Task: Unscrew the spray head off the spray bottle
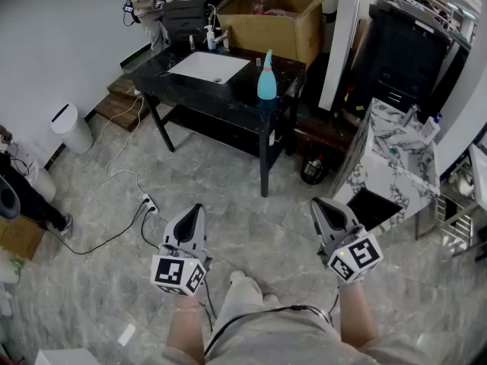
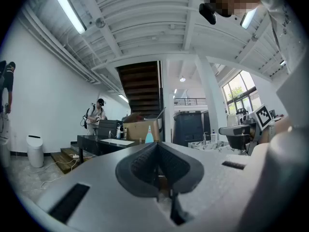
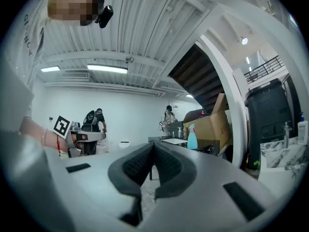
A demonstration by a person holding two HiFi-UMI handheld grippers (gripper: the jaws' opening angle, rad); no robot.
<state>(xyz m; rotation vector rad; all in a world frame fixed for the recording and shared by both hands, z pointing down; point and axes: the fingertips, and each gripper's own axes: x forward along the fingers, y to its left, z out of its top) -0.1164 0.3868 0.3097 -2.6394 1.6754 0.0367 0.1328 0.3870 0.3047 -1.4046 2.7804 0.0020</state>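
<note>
both tools were clenched shut on nothing, held level over the floor: one left tool (image 1: 193,210), one right tool (image 1: 323,204), well apart from each other and well apart from the work. a wide run of bare grey tiled floor (image 1: 243,219) lay between them and the dark counter (image 1: 228,101). only one white power strip (image 1: 149,202), with its cable, crossed that floor on the left side.

the one teal spray bottle (image 1: 266,78) stood upright near the counter's right front corner, close to the edge, just right of the single white basin (image 1: 207,67). its spray head (image 1: 268,56) was on the bottle. behind it sat one open cardboard box (image 1: 274,21).

a marble-topped counter (image 1: 396,147) narrowed the way on the right (its corner stood nearest the right tool). one white bin (image 1: 71,128) stood by the left wall.
</note>
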